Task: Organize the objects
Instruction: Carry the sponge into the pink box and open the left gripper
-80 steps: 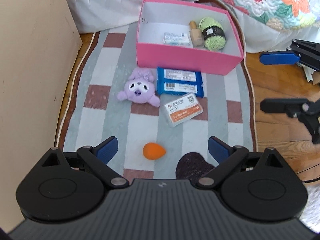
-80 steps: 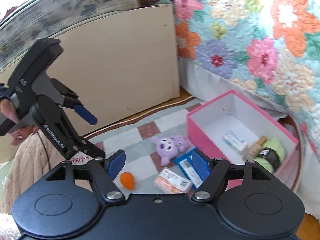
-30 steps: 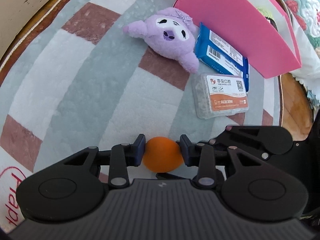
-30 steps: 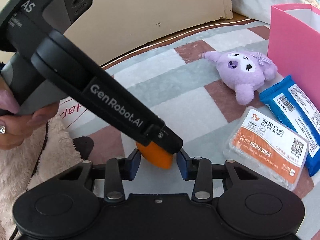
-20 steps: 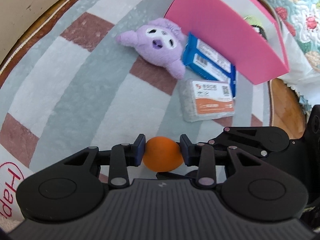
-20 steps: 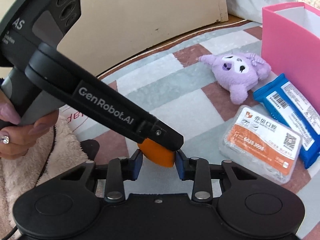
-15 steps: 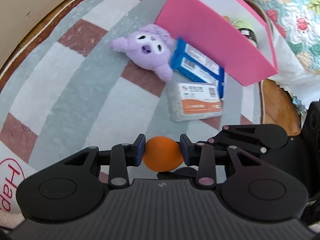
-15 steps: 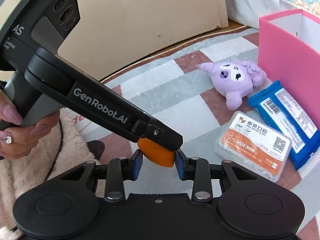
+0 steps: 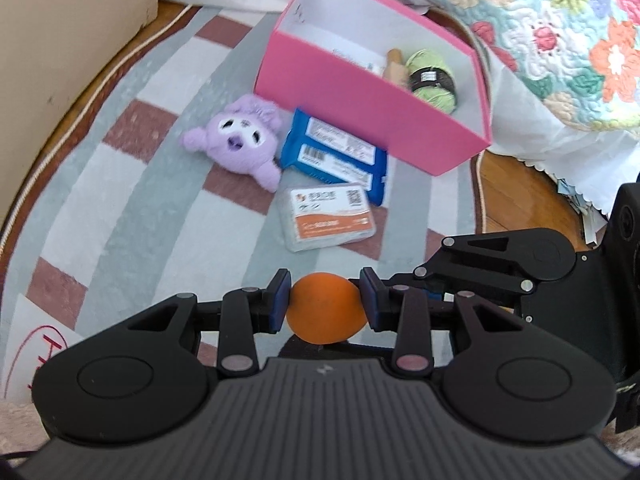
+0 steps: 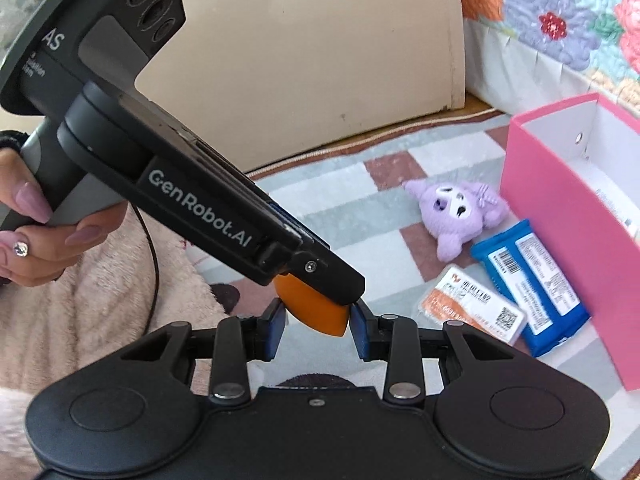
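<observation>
Above the striped rug [image 9: 132, 208], the left tongs [image 9: 326, 306] pinch an orange makeup sponge [image 9: 326, 308] between both blue pads, clear of the rug surface. In the right wrist view the same sponge [image 10: 314, 310] sits between the fingers of the right tongs [image 10: 318, 326]; the pads lie at its sides, but whether they press on it cannot be told.

Ahead of the sponge lies a clear packet with an orange label [image 9: 330, 218]. A blue wrapped pack [image 9: 336, 156] lies just beyond it, touching or nearly touching it and close against the near wall of the pink box [image 9: 360, 112]. A purple plush toy [image 9: 240, 140] lies beside the pack's left end.

The pink box is open at the top. A green yarn ball [image 9: 434, 76] and a small bottle [image 9: 396, 66] occupy its right end; the left part of its floor is mostly hidden behind the near wall.

A beige panel [image 9: 60, 40] bounds the rug on the left; a floral quilt [image 9: 540, 24] overhangs behind and right of the box. Open rug lies left of the plush toy.
</observation>
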`<move>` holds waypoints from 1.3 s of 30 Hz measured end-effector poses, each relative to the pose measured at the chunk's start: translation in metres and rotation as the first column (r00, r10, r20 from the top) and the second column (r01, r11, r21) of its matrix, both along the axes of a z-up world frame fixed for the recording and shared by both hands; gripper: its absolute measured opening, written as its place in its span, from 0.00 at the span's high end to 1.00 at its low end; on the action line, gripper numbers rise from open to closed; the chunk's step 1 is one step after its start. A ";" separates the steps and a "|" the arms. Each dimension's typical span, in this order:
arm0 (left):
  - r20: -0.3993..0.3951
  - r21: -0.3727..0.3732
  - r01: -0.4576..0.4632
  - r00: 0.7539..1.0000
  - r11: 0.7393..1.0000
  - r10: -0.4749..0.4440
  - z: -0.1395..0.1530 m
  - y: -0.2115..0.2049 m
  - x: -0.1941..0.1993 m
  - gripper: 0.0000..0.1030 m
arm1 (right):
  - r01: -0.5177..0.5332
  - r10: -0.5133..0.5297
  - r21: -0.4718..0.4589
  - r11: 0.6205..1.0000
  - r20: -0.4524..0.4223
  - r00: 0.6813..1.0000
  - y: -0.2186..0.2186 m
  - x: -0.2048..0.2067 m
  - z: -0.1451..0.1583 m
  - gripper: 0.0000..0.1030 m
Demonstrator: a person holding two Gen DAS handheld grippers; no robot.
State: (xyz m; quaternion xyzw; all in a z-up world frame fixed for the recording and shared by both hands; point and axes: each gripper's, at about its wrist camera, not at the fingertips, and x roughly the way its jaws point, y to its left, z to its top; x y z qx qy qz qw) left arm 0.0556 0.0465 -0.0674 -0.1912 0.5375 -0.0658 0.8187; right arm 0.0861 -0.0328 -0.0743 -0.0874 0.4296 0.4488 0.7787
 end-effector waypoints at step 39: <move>0.146 -0.059 0.118 0.983 0.991 -0.109 0.134 -0.044 0.107 0.65 | 0.141 -0.140 0.003 0.990 0.104 0.985 -0.068 0.069 0.126 0.62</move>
